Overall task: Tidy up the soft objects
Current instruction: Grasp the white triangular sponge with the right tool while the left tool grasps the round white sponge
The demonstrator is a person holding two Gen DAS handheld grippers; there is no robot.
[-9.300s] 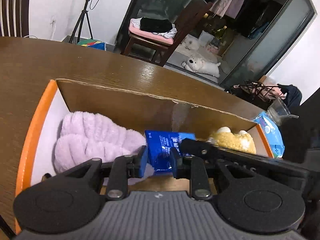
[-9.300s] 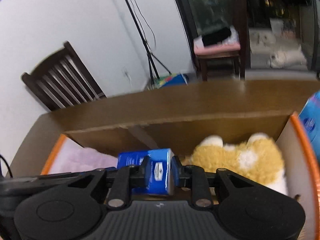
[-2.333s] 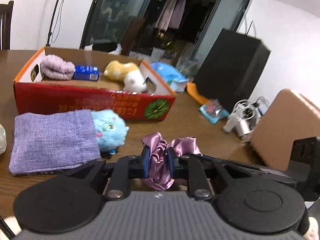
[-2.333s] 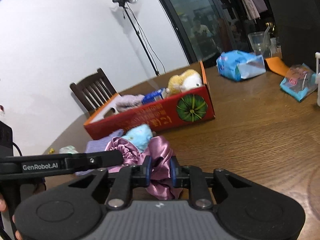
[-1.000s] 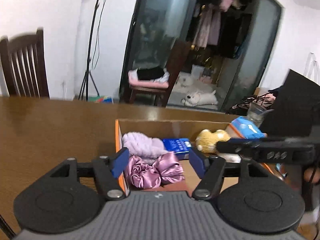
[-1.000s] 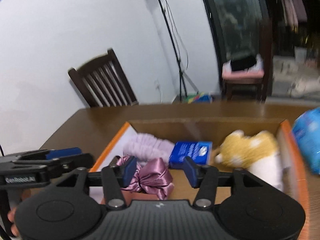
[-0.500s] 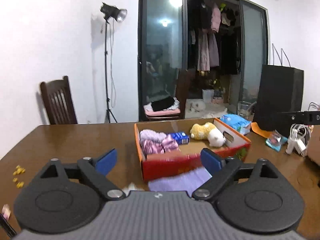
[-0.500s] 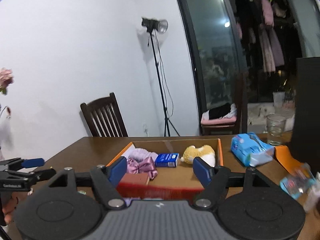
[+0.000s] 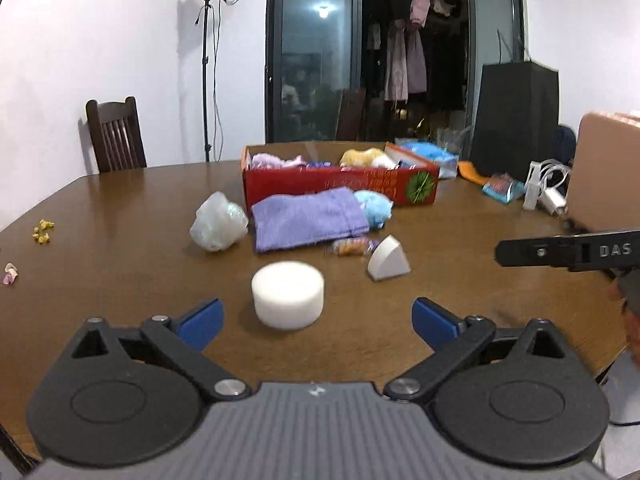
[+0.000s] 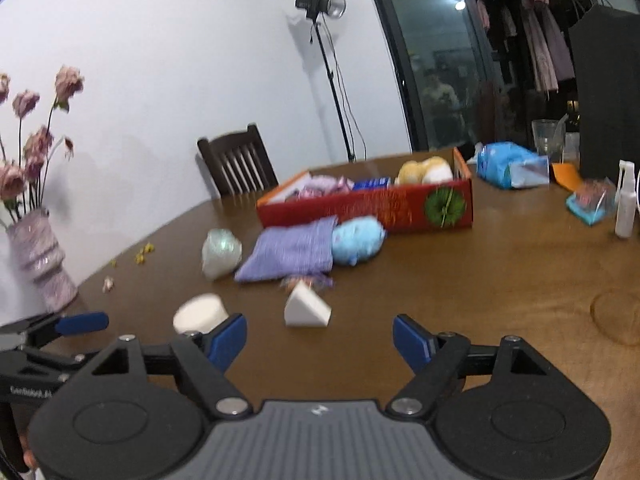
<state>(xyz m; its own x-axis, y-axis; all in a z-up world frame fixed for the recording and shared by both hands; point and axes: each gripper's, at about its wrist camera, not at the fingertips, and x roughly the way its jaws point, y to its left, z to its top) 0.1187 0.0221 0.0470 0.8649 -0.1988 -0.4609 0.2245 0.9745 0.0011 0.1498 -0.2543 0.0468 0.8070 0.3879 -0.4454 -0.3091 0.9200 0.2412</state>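
Note:
A red cardboard box point(image 9: 340, 188) point(image 10: 372, 208) stands far on the wooden table and holds a lilac fluffy item, a pink satin scrunchie, a blue pack and a yellow plush. In front of it lie a purple cloth pouch point(image 9: 308, 224) point(image 10: 288, 254), a blue plush point(image 9: 376, 212) point(image 10: 356, 240), a white round sponge point(image 9: 287, 294) point(image 10: 200, 318), a white wedge sponge point(image 9: 388, 260) point(image 10: 306, 312) and a crumpled clear bag point(image 9: 218, 226) point(image 10: 220, 254). My left gripper point(image 9: 316, 322) is open and empty just short of the round sponge. My right gripper point(image 10: 320, 340) is open and empty near the wedge sponge.
A vase of dried flowers point(image 10: 40, 264) stands at the table's left edge. A blue tissue pack point(image 10: 512, 164), a glass point(image 10: 546, 136), a spray bottle point(image 10: 626, 200) and a black speaker point(image 9: 514, 120) are at the right. A small wrapped item point(image 9: 352, 247) lies by the wedge.
Both grippers let go of the pink scrunchie in the box, opened wide and pulled back toward the near side of the table, now low over the sponges.

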